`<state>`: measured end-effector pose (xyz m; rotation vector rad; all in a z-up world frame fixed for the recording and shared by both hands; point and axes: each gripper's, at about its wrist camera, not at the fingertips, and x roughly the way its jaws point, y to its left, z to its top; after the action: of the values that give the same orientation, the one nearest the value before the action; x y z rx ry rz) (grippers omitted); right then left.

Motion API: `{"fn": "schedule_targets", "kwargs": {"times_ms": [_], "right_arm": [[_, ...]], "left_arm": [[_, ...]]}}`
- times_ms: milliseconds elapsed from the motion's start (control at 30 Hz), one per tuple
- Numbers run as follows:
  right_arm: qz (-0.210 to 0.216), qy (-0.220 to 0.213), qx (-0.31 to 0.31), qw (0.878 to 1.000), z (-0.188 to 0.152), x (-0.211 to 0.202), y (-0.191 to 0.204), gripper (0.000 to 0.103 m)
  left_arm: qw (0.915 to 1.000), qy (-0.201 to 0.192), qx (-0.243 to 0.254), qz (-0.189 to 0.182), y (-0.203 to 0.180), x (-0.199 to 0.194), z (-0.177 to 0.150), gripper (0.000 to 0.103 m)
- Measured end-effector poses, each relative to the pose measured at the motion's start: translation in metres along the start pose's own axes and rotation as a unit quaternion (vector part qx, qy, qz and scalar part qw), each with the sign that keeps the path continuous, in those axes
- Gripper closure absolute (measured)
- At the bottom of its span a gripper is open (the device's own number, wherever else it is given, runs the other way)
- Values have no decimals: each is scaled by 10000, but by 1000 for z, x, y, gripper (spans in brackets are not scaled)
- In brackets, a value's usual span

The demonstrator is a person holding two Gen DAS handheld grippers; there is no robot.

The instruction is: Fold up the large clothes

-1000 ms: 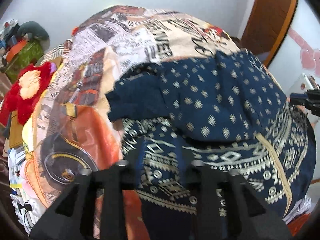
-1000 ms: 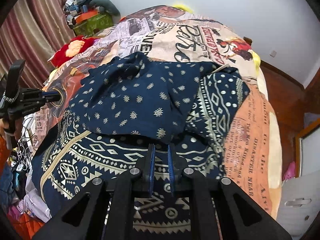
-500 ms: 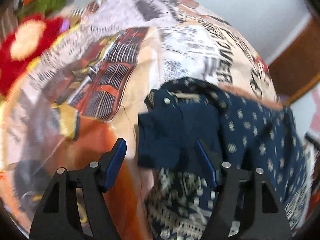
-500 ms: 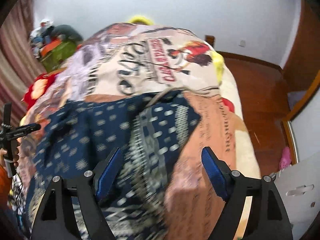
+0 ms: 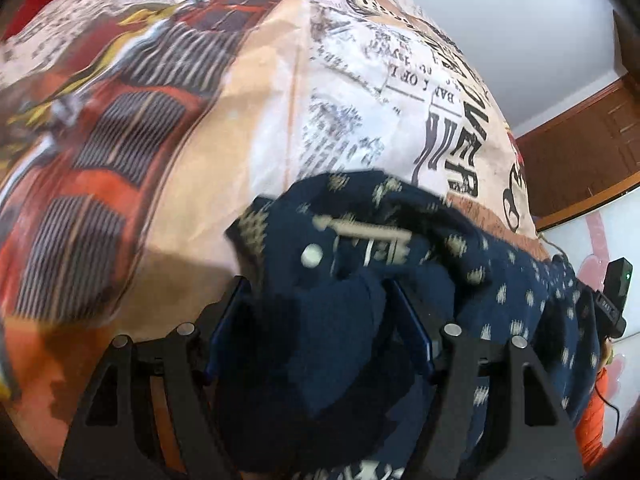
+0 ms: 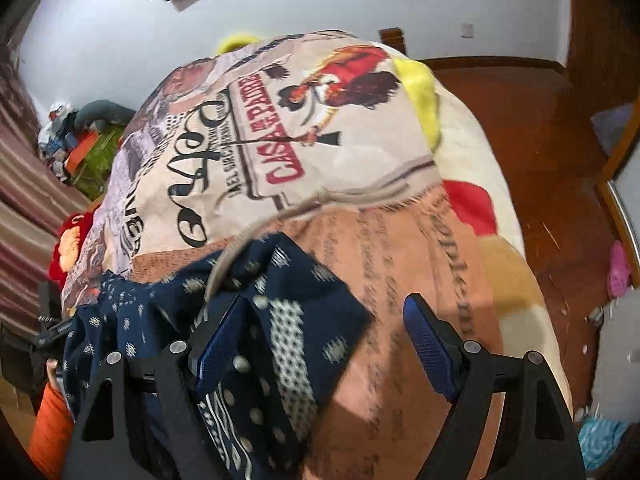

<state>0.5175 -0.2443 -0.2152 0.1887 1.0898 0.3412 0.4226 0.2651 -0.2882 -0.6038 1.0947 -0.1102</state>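
Navy printed garment on bedspread: soft, limp, bunches easily. Left claw and right claw both spread wide (nothing pinched); take far corners.

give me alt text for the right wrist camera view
The open right gripper hovers over a corner of the navy patterned garment lying on a bed's printed bedspread. A wooden floor lies beyond the bed.
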Motion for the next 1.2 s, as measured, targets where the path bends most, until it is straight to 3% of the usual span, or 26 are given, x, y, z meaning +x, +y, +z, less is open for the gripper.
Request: {"fn": "schedule_targets", "kwargs": {"times_ms": [100, 133, 267, 333, 433, 633, 767, 833, 967, 1200], "right_arm": [[-133, 5, -280, 9995, 1, 7, 13, 39], [-209, -7, -389, 9990, 0, 9, 17, 44], [-434, -81, -786, 9959, -4, 11, 35, 69], [-417, -62, -908, 9950, -5, 11, 41, 91], [-674, -195, -1144, 9910, -3, 9, 59, 94], [-708, -671, -1402, 9853, 23, -6, 97, 96], [-821, -905, -1672, 9783, 52, -2, 133, 96], [-805, -1064, -1672, 9768, 69, 1, 148, 96], [-813, -1231, -1539, 9770, 103, 19, 167, 96], [-867, -1039, -1327, 9819, 123, 63, 166, 96]], "left_arm": [[9999, 52, -72, -81, -6, 7, 8, 72], [9999, 58, -127, -95, -7, 8, 10, 79], [9991, -141, 218, 329, -29, 0, 10, 86], [9957, -367, 575, 628, -44, -13, 7, 88], [9883, -680, 920, 1006, -64, -35, 11, 89], [9827, -1069, 1087, 1050, -95, -83, 35, 89], [9699, -1584, 1268, 1344, -106, -109, 65, 90], [9681, -1685, 1234, 1385, -104, -113, 80, 90], [9672, -1533, 1141, 1672, -77, -97, 107, 90], [9664, -1159, 1088, 2018, -23, -65, 109, 81]]}}
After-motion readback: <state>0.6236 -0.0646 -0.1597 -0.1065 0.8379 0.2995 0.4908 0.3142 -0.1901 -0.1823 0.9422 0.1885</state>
